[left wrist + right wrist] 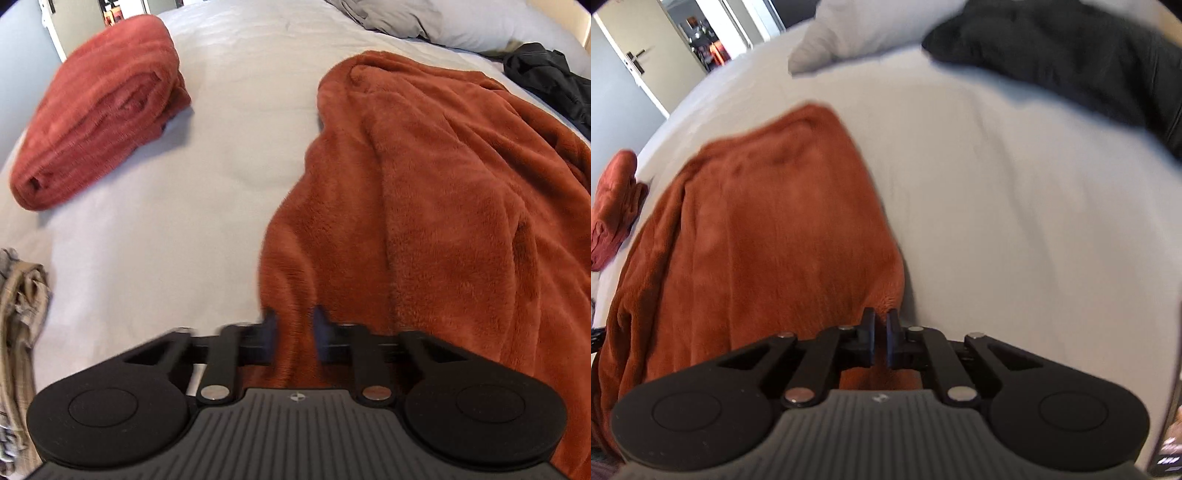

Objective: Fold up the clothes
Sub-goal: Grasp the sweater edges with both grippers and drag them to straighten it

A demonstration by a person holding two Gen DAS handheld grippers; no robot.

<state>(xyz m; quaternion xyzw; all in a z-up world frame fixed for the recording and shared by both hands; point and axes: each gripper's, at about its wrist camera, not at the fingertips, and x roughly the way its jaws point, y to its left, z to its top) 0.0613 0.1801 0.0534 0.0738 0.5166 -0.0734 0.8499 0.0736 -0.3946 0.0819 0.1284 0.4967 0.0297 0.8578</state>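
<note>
Orange fleece blanket lies rumpled on the bed, spread toward the near edge. Left gripper pinches a fold at its near left side, fabric bunched btwn the fingers. Right gripper nearly closed on the near right corner w/ fleece in the narrow gap. Folded red blanket sits apart, far left; black garment far right.

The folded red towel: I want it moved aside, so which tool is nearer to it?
Left. The left tool, clamped on the orange blanket's near edge, has the folded red towel just across the sheet. The right tool grips the blanket's opposite corner, farther away.
</note>
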